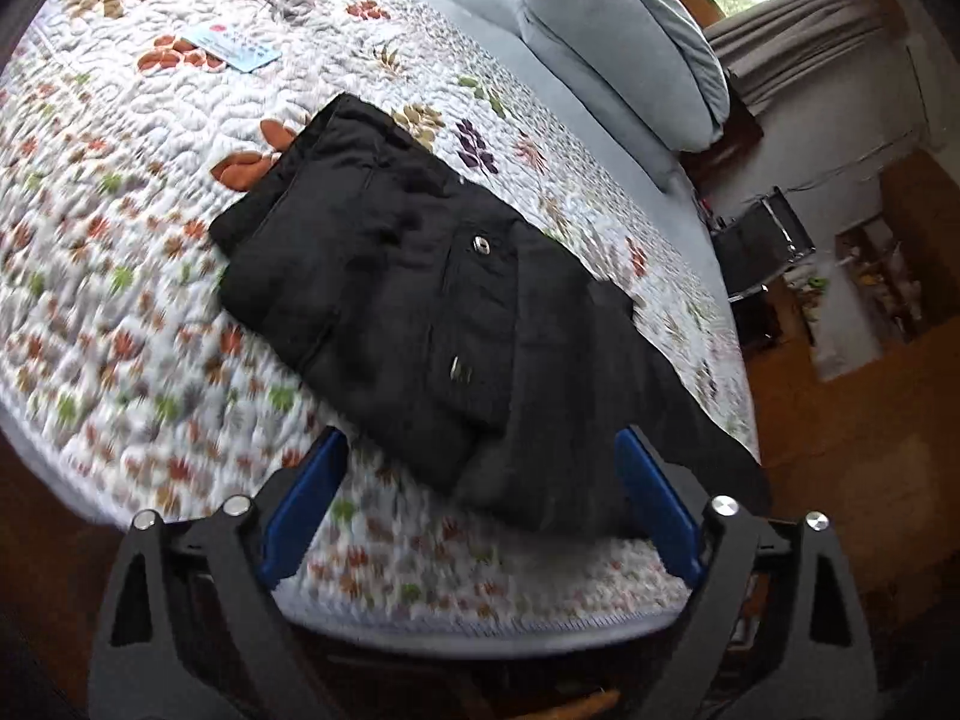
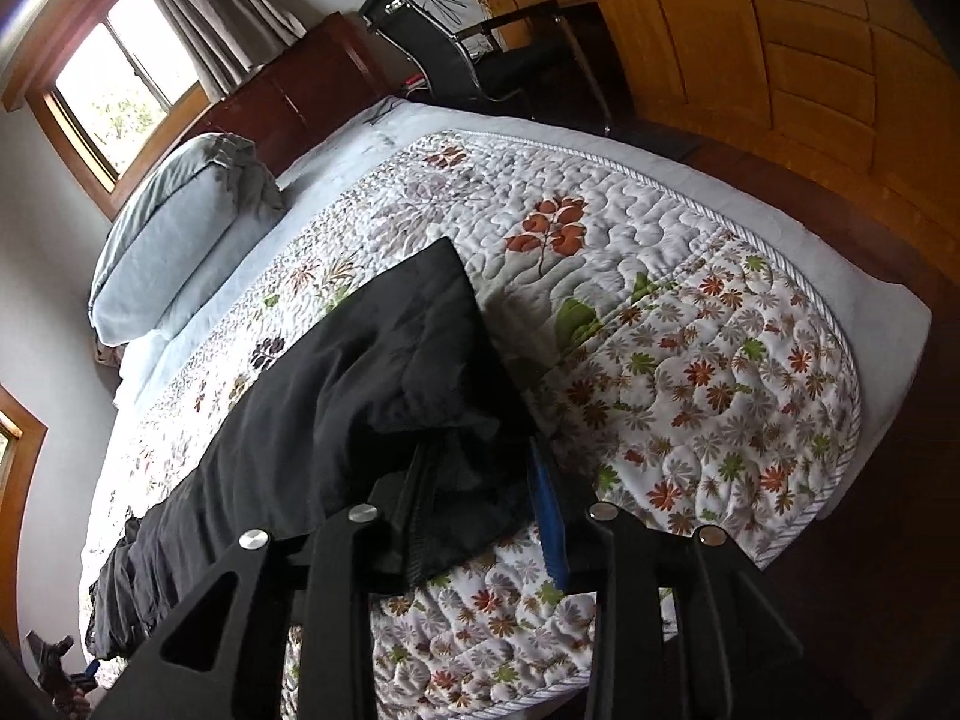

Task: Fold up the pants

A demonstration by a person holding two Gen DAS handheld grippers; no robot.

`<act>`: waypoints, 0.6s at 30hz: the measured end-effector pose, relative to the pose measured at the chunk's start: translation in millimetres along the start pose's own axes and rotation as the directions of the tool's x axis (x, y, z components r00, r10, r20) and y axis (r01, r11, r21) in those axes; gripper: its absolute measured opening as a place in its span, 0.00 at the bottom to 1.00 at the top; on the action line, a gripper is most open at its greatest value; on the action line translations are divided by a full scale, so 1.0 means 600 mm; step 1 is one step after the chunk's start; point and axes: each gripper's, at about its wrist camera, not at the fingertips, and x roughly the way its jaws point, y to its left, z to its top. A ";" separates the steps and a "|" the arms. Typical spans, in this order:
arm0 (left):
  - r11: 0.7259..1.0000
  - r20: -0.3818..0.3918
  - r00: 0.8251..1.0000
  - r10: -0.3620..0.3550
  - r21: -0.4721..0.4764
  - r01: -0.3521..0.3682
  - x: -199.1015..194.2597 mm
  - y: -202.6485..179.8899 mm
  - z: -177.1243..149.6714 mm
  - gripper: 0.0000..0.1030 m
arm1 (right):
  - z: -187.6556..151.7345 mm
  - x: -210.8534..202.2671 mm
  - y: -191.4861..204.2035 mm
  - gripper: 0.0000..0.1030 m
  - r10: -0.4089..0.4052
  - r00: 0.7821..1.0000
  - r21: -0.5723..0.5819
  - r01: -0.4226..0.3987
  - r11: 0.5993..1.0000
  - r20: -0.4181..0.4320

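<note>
While the black fabric pants (image 1: 384,276) lie partly folded on the white floral quilted bedspread (image 1: 120,300), the left hand-held gripper (image 1: 480,480) hangs released, blue pads wide apart over the cloth's near edge. The right hand-held gripper (image 2: 480,480) stands partly parted around a bunched fold; whether it pinches is unclear.

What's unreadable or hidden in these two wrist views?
- Print on the card, left wrist view: too small.
- Quilt pattern at left, same view: motion-blurred.
- Pants hem, right wrist view: hidden behind the right gripper, so grip on the cloth is unclear.
- Left gripper: open, holds nothing.
</note>
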 end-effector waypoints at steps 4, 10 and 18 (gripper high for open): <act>0.999 0.015 0.999 0.029 0.026 -0.030 0.031 -0.001 0.027 0.39 | -0.009 -0.013 0.000 0.33 0.006 1.000 0.011 -0.006 1.000 0.014; 0.994 0.053 0.996 0.067 0.086 -0.071 0.044 -0.009 0.076 0.13 | -0.018 -0.020 0.009 0.37 0.017 1.000 0.008 -0.017 1.000 0.015; 0.978 0.032 0.982 0.185 0.091 -0.187 0.074 0.030 0.085 0.13 | -0.019 -0.015 0.049 0.37 0.043 0.999 -0.032 -0.042 0.999 0.015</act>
